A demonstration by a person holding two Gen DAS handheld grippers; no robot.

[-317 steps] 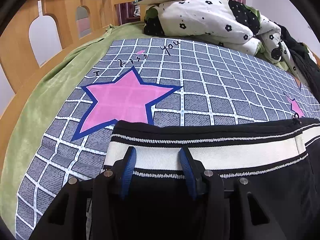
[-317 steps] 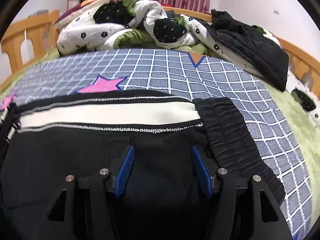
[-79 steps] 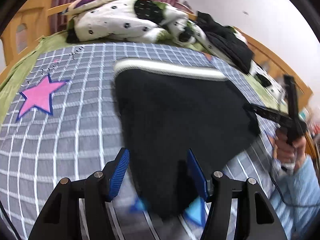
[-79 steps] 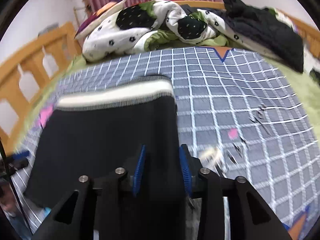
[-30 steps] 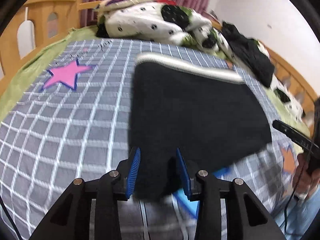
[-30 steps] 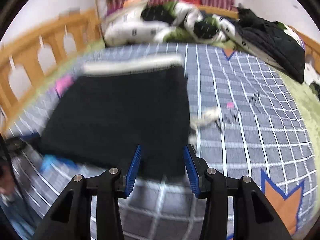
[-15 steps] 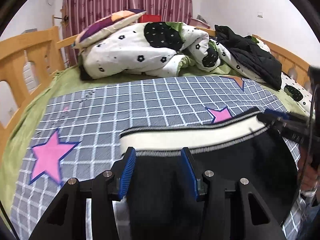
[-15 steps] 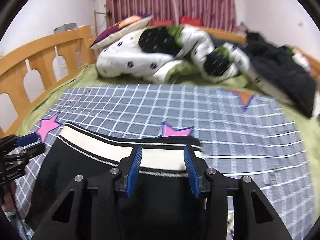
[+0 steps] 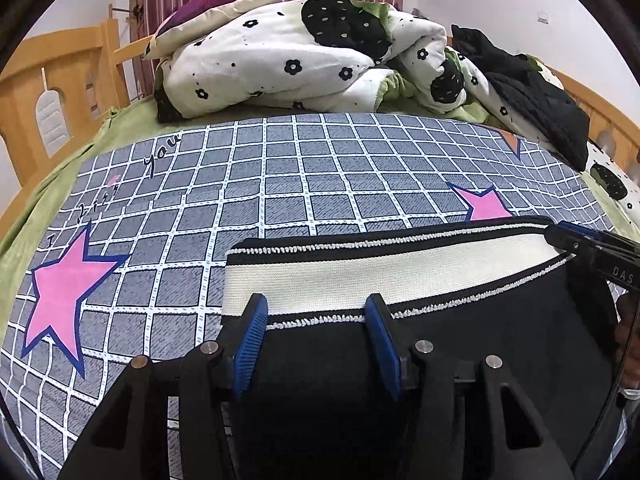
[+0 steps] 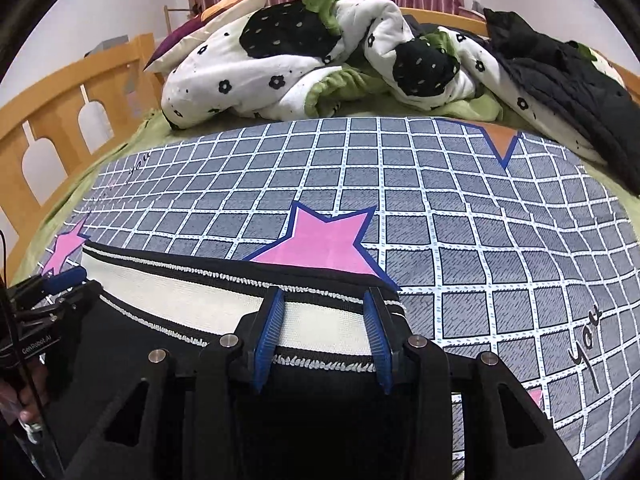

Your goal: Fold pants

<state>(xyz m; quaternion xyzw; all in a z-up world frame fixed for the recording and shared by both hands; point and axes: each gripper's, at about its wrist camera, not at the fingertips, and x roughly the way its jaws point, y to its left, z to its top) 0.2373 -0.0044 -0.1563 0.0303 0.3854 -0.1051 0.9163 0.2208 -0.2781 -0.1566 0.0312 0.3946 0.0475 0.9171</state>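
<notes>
Black pants (image 9: 472, 340) with a cream waistband (image 9: 360, 270) lie on the grey checked bedspread (image 9: 304, 184). My left gripper (image 9: 314, 312) sits over the waistband's left end, blue pads apart, cloth between them. My right gripper (image 10: 324, 312) sits over the waistband (image 10: 192, 300) at its right end, pads apart, cloth between them. The pants show in the right wrist view (image 10: 312, 420) too. Each gripper shows at the edge of the other's view: the right one (image 9: 592, 248), the left one (image 10: 48, 284).
A rumpled white flowered quilt (image 9: 288, 56) and a purple pillow (image 9: 224, 4) lie at the head of the bed. A black jacket (image 9: 536, 100) lies at the far right. A wooden bed rail (image 9: 52, 92) runs along the left. Pink stars (image 10: 320, 240) mark the bedspread.
Both grippers carried the pants' lower edge up and forward over the garment. They now rest at the waistband, lower than half a second ago, with the pants folded in half.
</notes>
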